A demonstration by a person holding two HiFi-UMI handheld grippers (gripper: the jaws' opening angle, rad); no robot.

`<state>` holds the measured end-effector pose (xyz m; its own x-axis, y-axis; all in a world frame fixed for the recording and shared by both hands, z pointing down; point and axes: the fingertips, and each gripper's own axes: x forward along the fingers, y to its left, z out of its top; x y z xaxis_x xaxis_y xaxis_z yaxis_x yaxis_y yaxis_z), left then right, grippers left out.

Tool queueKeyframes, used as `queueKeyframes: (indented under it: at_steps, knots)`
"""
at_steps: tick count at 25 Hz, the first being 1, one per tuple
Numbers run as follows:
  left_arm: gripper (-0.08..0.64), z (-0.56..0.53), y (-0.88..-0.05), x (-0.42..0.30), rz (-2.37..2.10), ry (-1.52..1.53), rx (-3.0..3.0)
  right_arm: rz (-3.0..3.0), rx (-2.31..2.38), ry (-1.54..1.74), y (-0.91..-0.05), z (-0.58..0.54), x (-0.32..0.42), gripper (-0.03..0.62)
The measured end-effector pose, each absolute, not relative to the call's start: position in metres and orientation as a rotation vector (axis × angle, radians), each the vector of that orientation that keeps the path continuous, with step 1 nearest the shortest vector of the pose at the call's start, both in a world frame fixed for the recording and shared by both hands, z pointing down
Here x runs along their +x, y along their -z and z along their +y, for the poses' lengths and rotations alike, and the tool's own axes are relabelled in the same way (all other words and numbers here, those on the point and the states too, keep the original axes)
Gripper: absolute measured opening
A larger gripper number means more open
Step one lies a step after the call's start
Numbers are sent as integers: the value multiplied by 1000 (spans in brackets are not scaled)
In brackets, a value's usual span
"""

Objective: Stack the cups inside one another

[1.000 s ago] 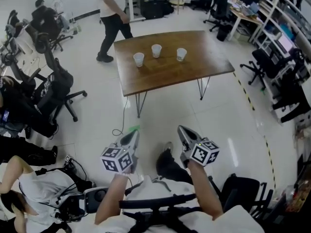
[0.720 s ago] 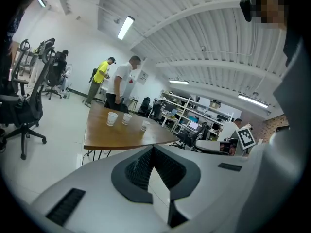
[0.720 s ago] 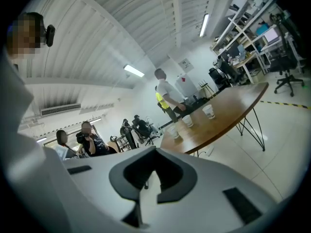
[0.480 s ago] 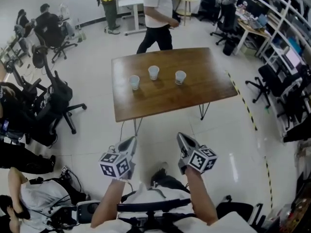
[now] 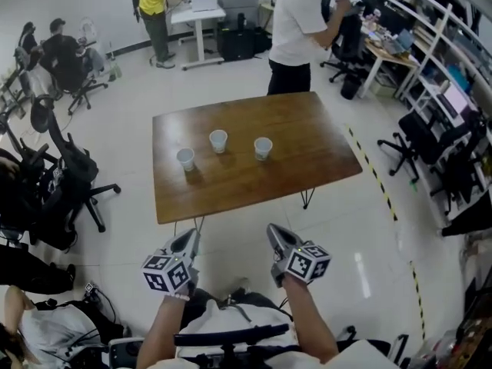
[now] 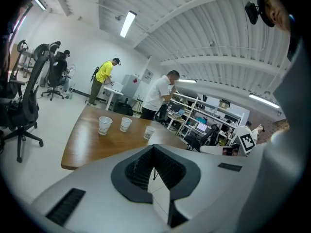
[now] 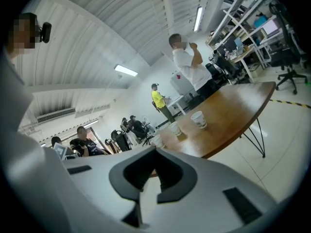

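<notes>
Three cups (image 5: 218,140) stand apart toward the desk's (image 5: 292,129) left edge, seemingly out of reach, so the left hand-held gripper (image 5: 188,241) and right hand-held gripper (image 5: 275,233) hang clenched, empty.

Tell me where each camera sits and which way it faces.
Head view: on the person's head, steeply down at the wooden table and three paper cups; shows forearms, left gripper, right gripper.
Left gripper view: on the left gripper, facing the table; its shut jaws show.
Right gripper view: same, on the right gripper.
Shared: all show the cups.
</notes>
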<state>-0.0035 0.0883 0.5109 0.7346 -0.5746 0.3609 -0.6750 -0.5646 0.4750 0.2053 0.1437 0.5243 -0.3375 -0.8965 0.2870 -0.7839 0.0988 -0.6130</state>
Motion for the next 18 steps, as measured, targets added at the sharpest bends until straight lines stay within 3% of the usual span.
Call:
queueKeyframes:
  at_steps: [18]
  knots:
    - [-8, -18, -531, 21, -914, -251, 2298, 2195, -1747, 1127, -540, 45, 228, 5]
